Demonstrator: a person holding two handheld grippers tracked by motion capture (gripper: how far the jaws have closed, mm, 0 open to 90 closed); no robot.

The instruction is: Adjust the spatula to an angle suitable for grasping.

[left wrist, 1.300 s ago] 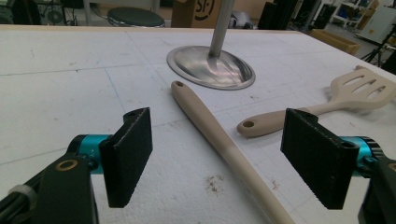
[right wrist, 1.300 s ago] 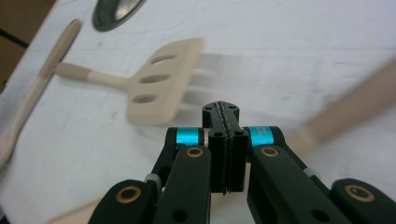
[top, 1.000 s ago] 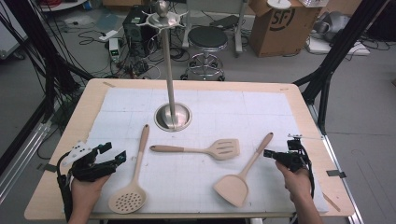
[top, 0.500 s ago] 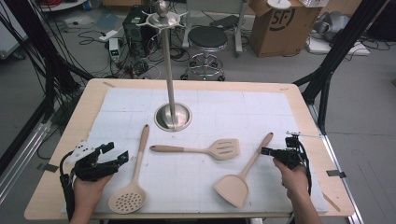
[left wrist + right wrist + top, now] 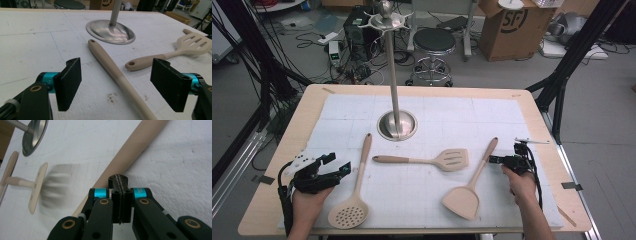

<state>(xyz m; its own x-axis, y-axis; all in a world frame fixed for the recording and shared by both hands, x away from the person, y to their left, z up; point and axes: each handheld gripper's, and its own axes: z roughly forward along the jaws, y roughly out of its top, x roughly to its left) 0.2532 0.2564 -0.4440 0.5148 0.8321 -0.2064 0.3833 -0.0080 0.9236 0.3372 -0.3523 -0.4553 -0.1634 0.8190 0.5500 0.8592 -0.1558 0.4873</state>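
Three beige utensils lie on the white mat (image 5: 427, 115). A perforated skimmer (image 5: 349, 212) is on the left, a slotted spatula (image 5: 452, 159) in the middle and a solid turner (image 5: 462, 200) on the right. My left gripper (image 5: 337, 164) rests open just left of the skimmer's handle. In the left gripper view that handle (image 5: 112, 67) runs between the wide-open jaws of the left gripper (image 5: 117, 85), untouched. My right gripper (image 5: 493, 159) is shut with nothing in it. Its tip (image 5: 118, 179) sits right at the turner's handle (image 5: 140, 147); whether they touch I cannot tell.
A metal stand rises from a round base (image 5: 397, 125) at the mat's far middle, its pole (image 5: 392, 65) topped with hooks. The slotted spatula (image 5: 195, 42) lies beyond the left gripper. Wooden table edges (image 5: 557, 165) border the mat; stool, boxes and cables lie behind.
My right gripper has slid a little left and down, up to the turner's handle. The left gripper and the utensils have stayed put.
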